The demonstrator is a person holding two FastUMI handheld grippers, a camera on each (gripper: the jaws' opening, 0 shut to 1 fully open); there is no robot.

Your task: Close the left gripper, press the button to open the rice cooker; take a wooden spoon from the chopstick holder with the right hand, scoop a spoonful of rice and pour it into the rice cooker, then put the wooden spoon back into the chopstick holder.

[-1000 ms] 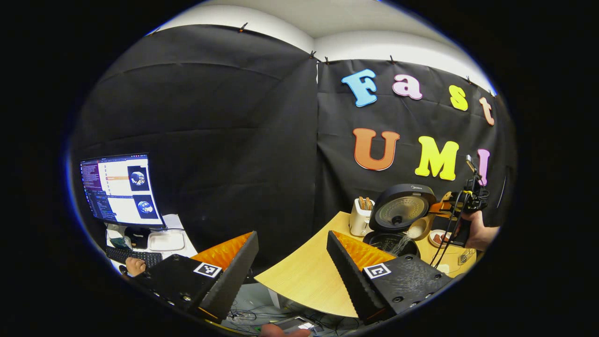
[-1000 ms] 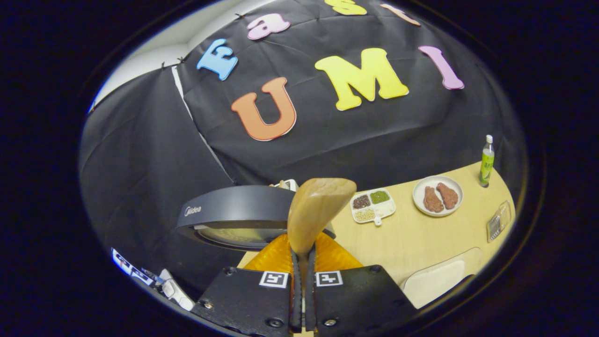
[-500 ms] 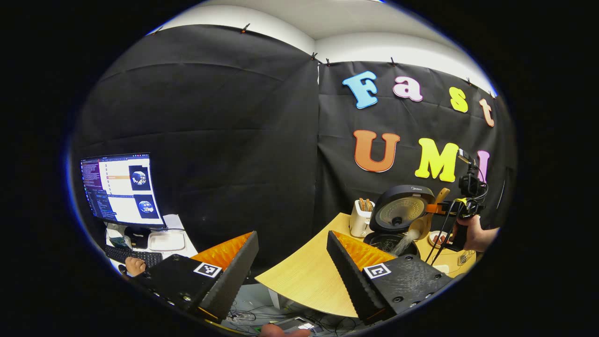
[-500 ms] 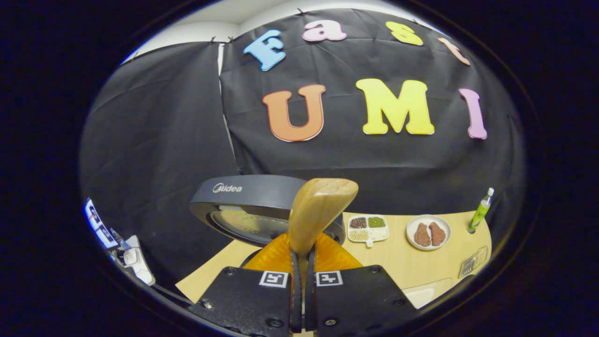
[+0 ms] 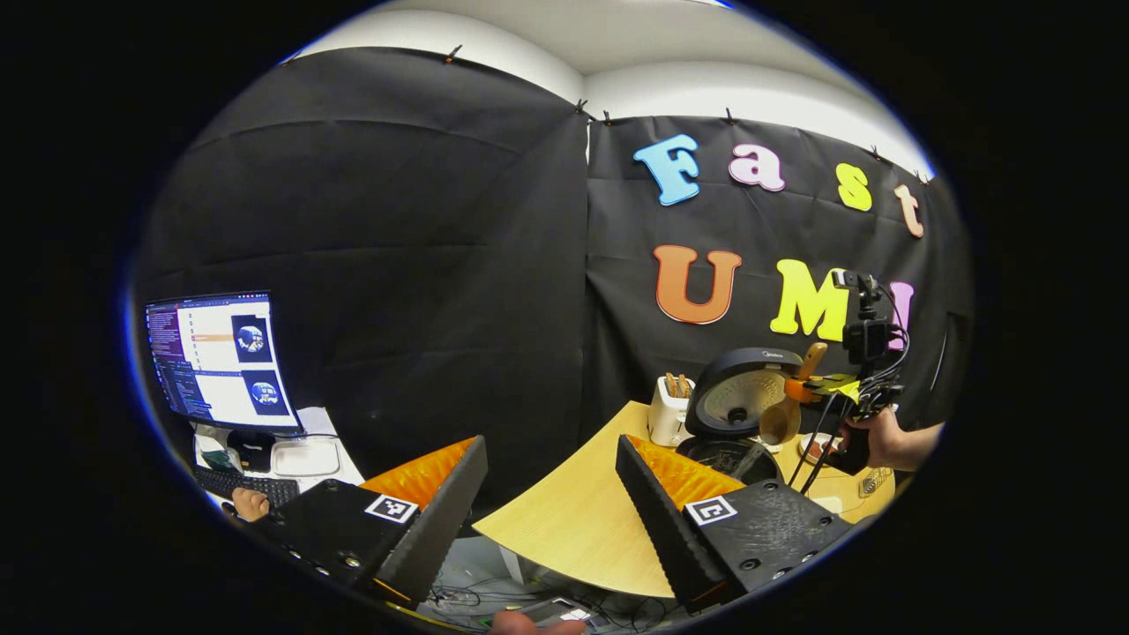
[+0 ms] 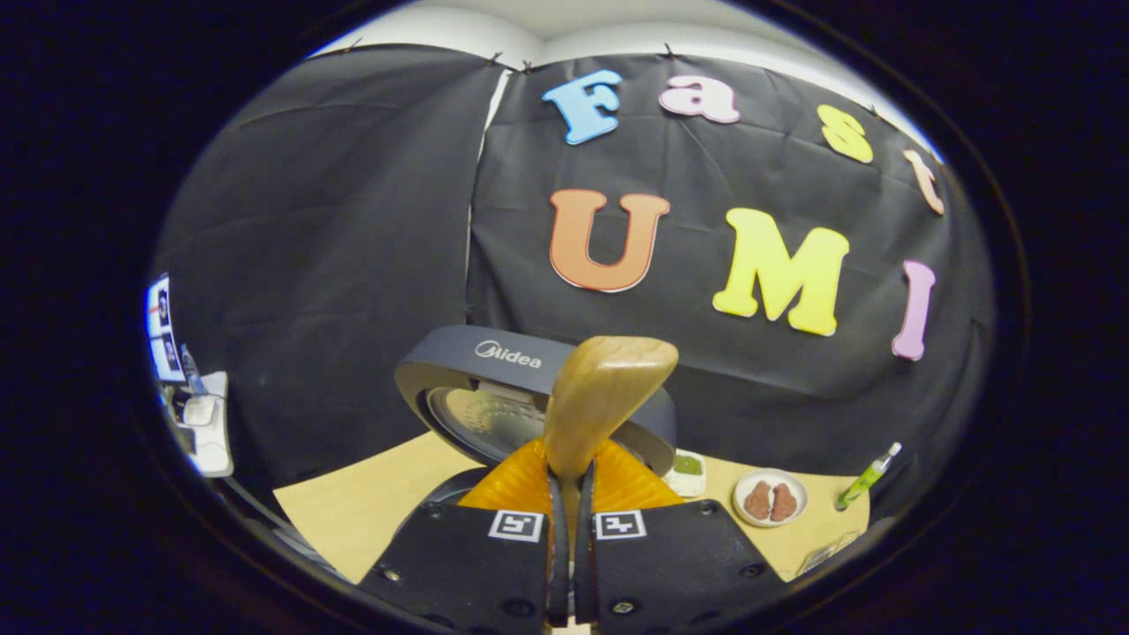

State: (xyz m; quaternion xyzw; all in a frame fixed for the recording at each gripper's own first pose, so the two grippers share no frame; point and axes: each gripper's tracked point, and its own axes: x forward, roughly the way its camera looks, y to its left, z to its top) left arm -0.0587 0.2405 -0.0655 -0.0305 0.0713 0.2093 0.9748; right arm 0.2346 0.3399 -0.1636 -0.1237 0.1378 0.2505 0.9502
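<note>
The dark rice cooker [image 5: 739, 399] stands at the table's far end with its lid up [image 6: 494, 388] and its pot [image 5: 728, 456] uncovered. Just left of it is the white chopstick holder [image 5: 668, 411] with utensils in it. My right gripper [image 6: 569, 481], also seen as the right gripper [image 5: 825, 388] in a person's hand [image 5: 891, 438], is shut on the wooden spoon [image 6: 609, 392]. The wooden spoon's bowl [image 5: 779, 422] hangs above the pot's right rim, handle end up. My left gripper [image 5: 549, 445] stands open, well short of the cooker, holding nothing.
Behind the cooker lie a divided tray of beans [image 6: 686, 466], a plate with two pieces of meat [image 6: 769, 499] and a green bottle [image 6: 867, 476]. A monitor [image 5: 216, 357] and keyboard [image 5: 240, 481] sit on a side desk at left. The table's [image 5: 573, 516] edge curves near my left gripper.
The stream of rice falling from the spoon into the pot has stopped. My right gripper has turned upright and risen a little with the spoon. My left gripper stays open and nearly still.
</note>
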